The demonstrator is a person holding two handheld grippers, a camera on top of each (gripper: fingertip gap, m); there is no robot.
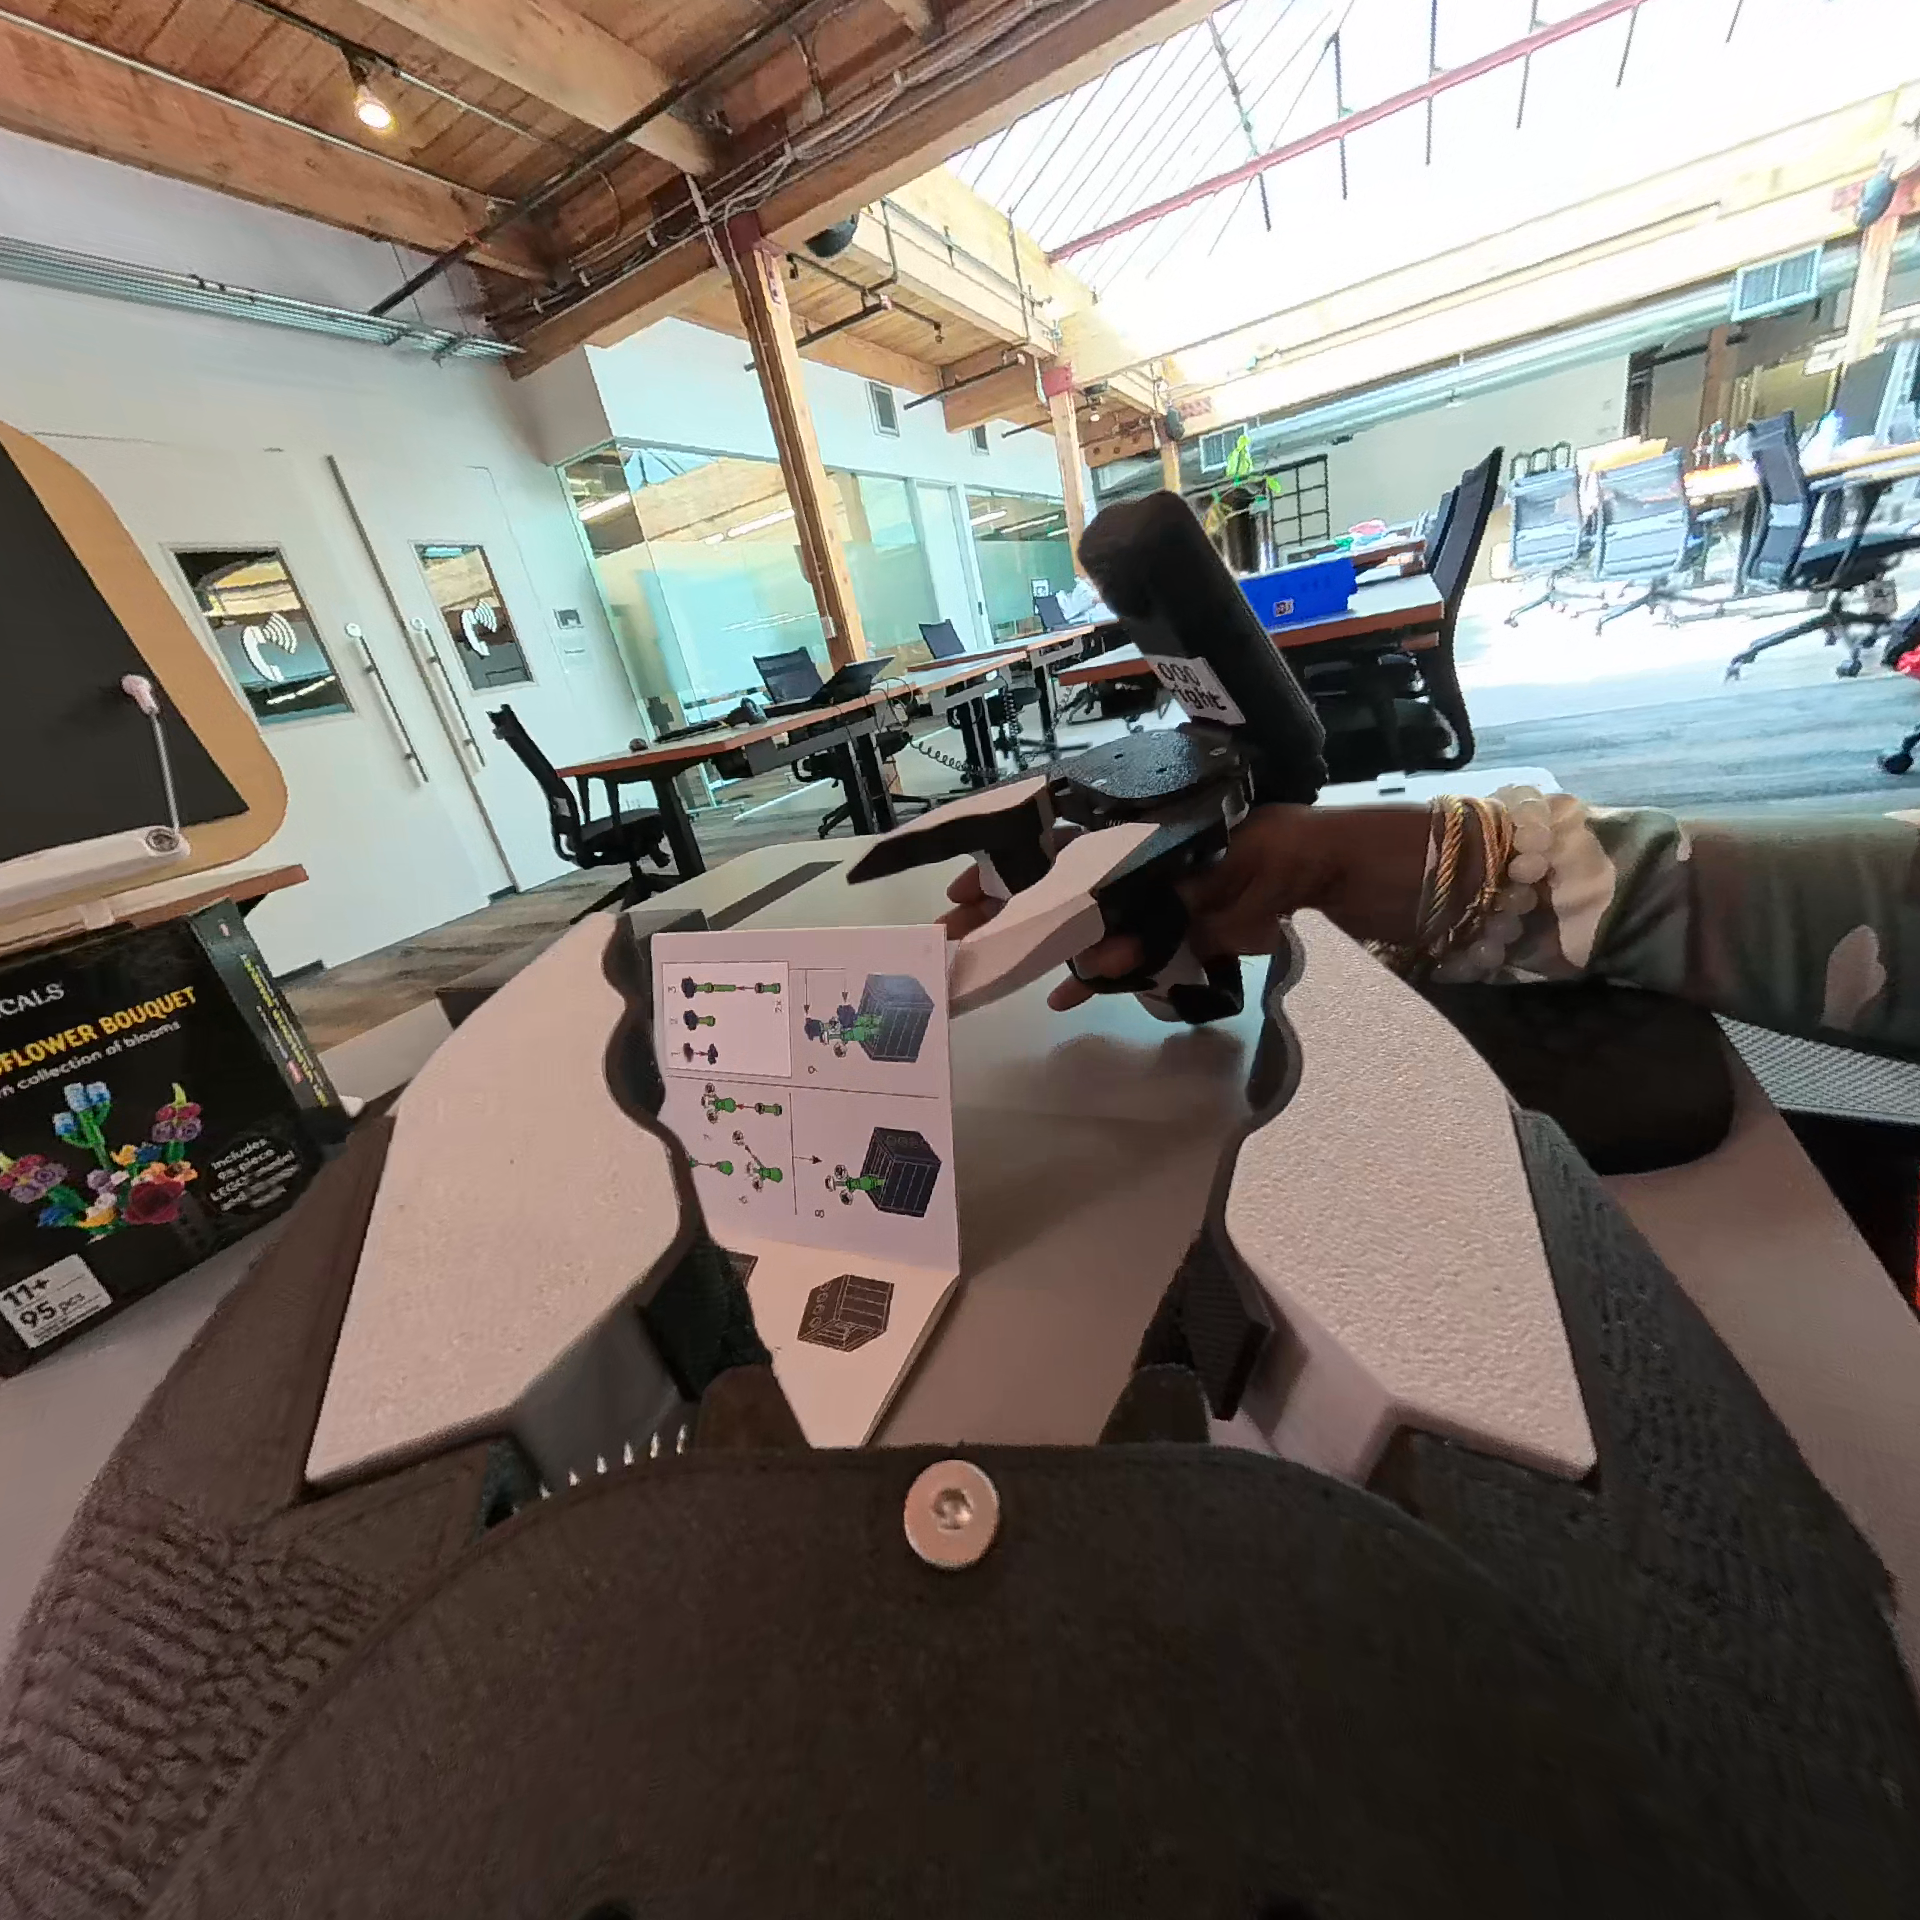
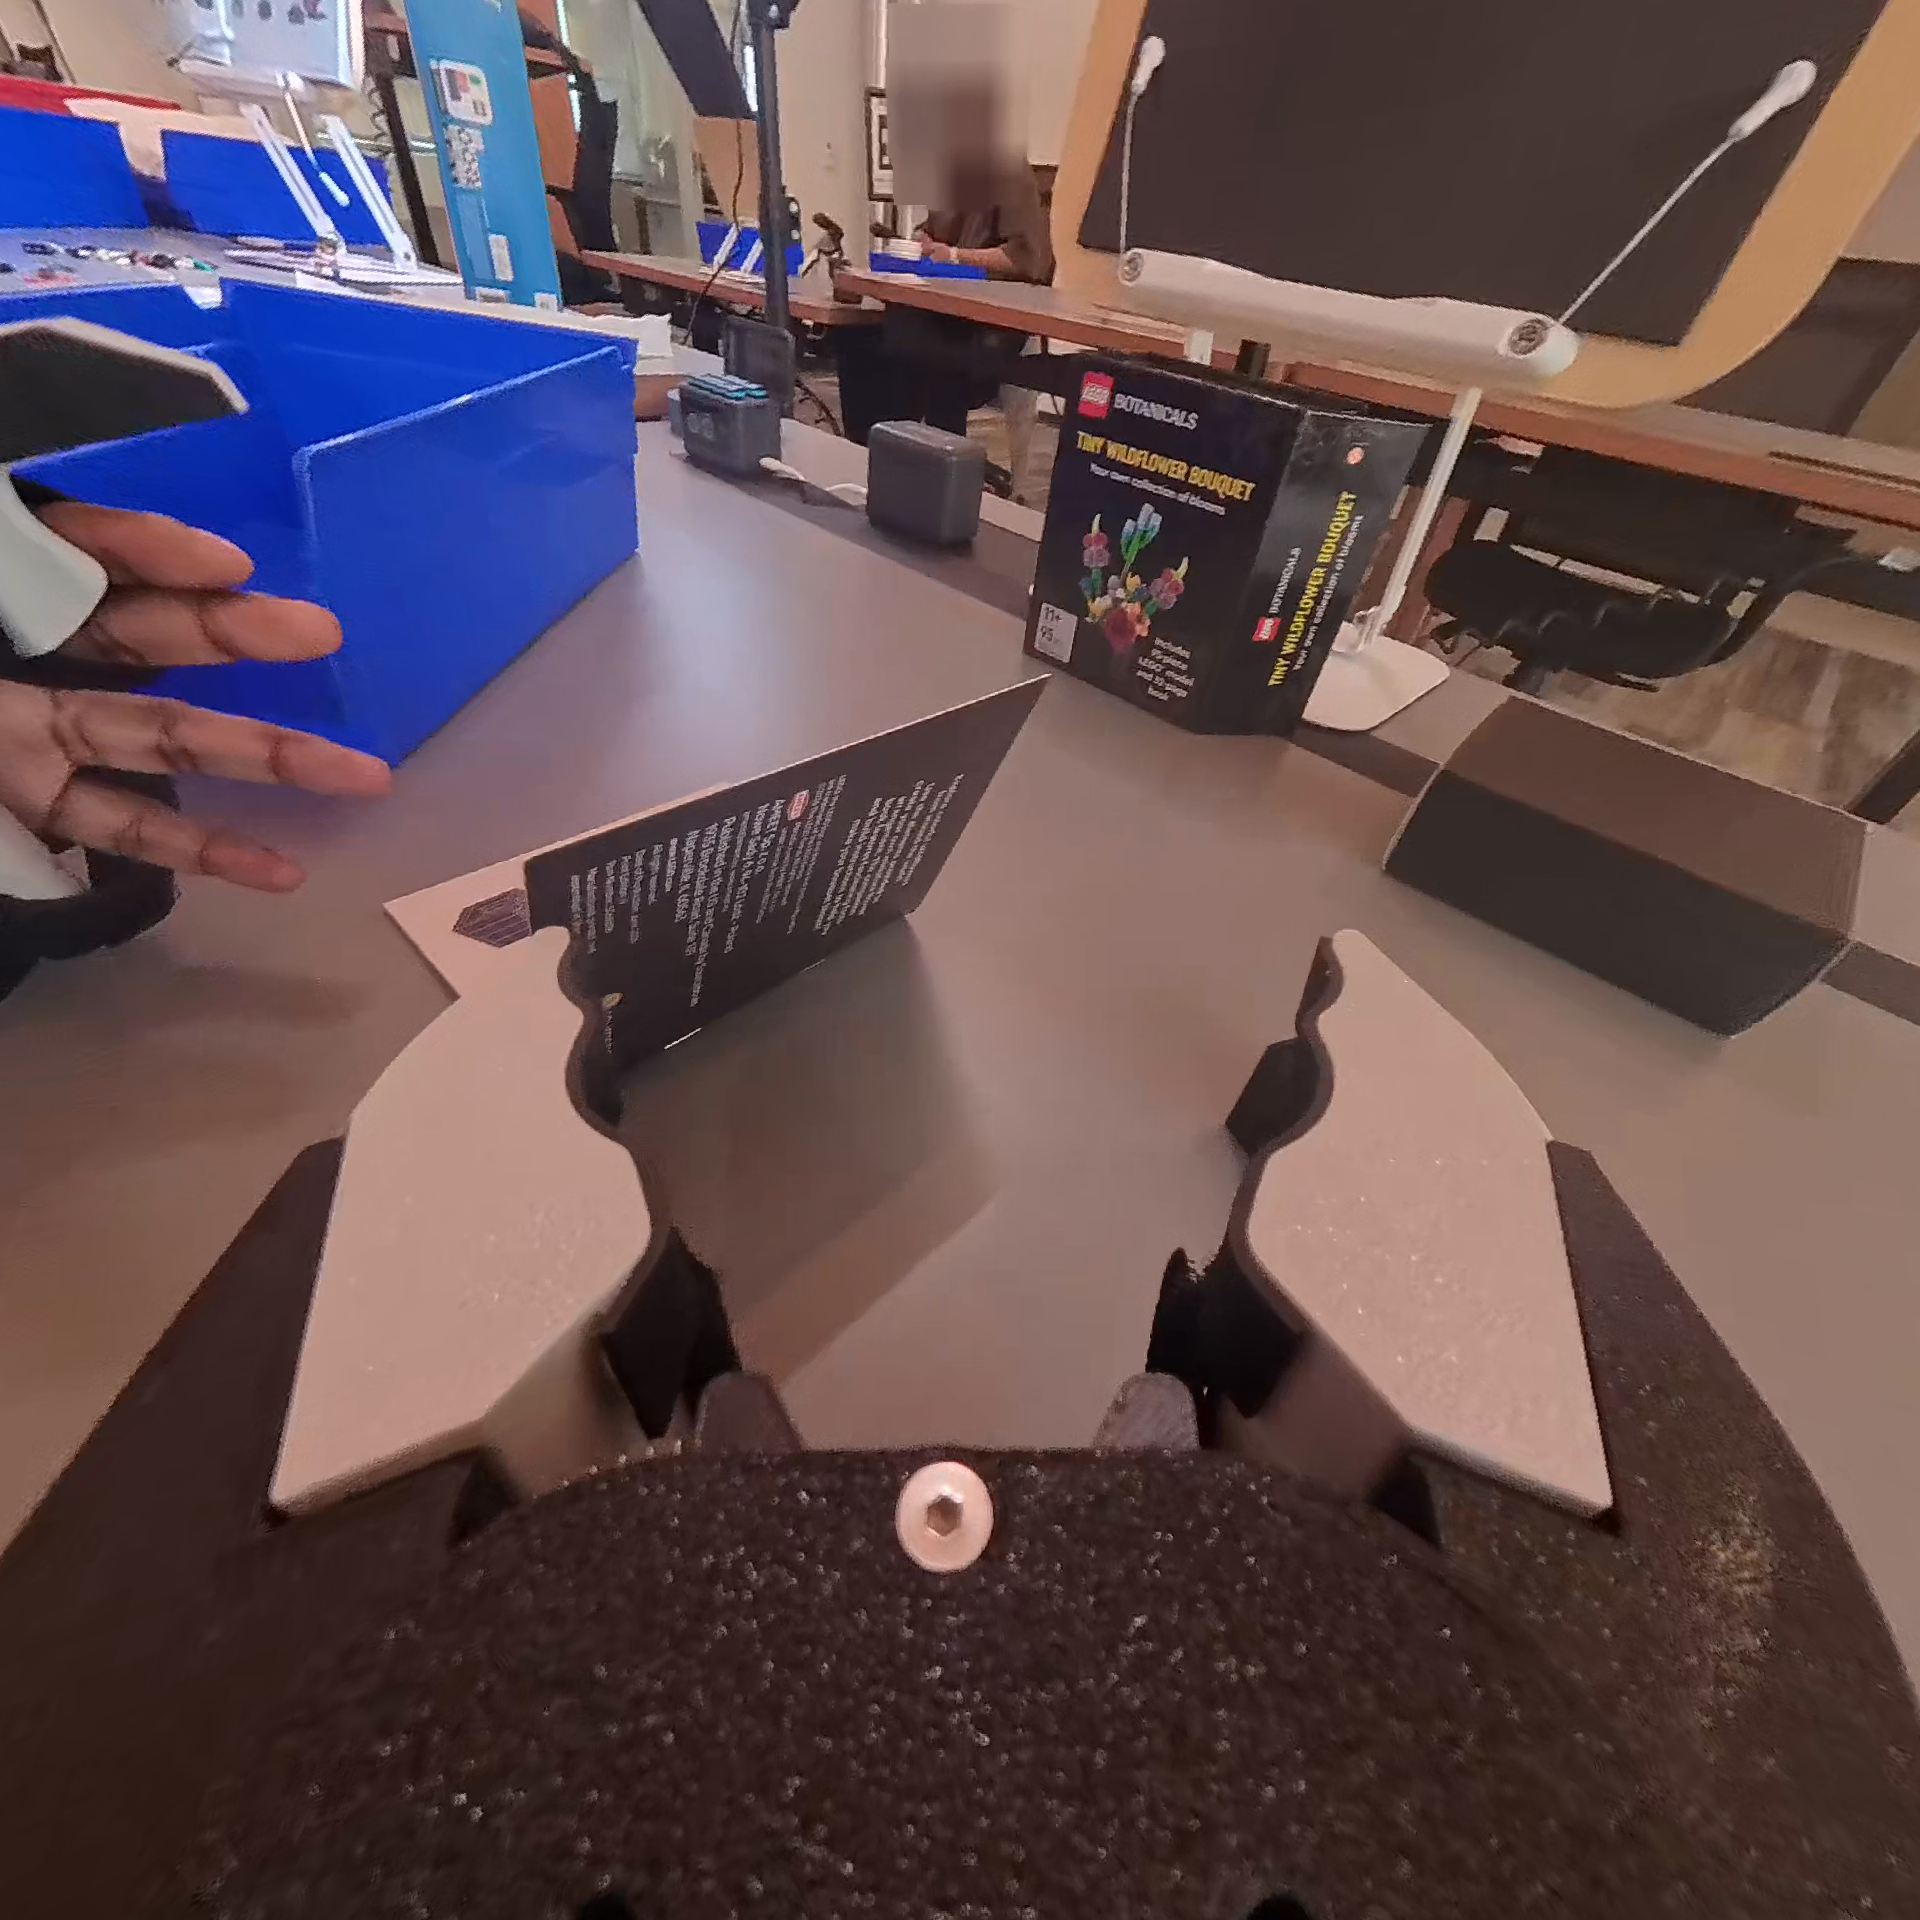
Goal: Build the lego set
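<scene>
The Lego instruction booklet (image 1: 810,1091) stands half open on the grey table (image 1: 1091,1143), one page flat and one upright with printed build steps. My left gripper (image 1: 956,956) is open and wide around it, not gripping. My right gripper (image 1: 920,920) is open farther off, its white lower finger by the page's top right corner; I cannot tell if it touches. In the right wrist view the booklet's black back page (image 2: 790,883) stands by the left finger of my open right gripper (image 2: 961,951). The left gripper (image 2: 156,488) shows at far left, held in a hand.
The black Lego box (image 1: 135,1122) stands at the left, and at the table's back in the right wrist view (image 2: 1195,551). A blue bin (image 2: 468,499) sits at left, a dark block (image 2: 1631,883) at right, a book stand (image 2: 1455,156) behind. A person sits far back. To the dark block (image 2: 1631,883): right tips about 20 cm, left tips about 35 cm.
</scene>
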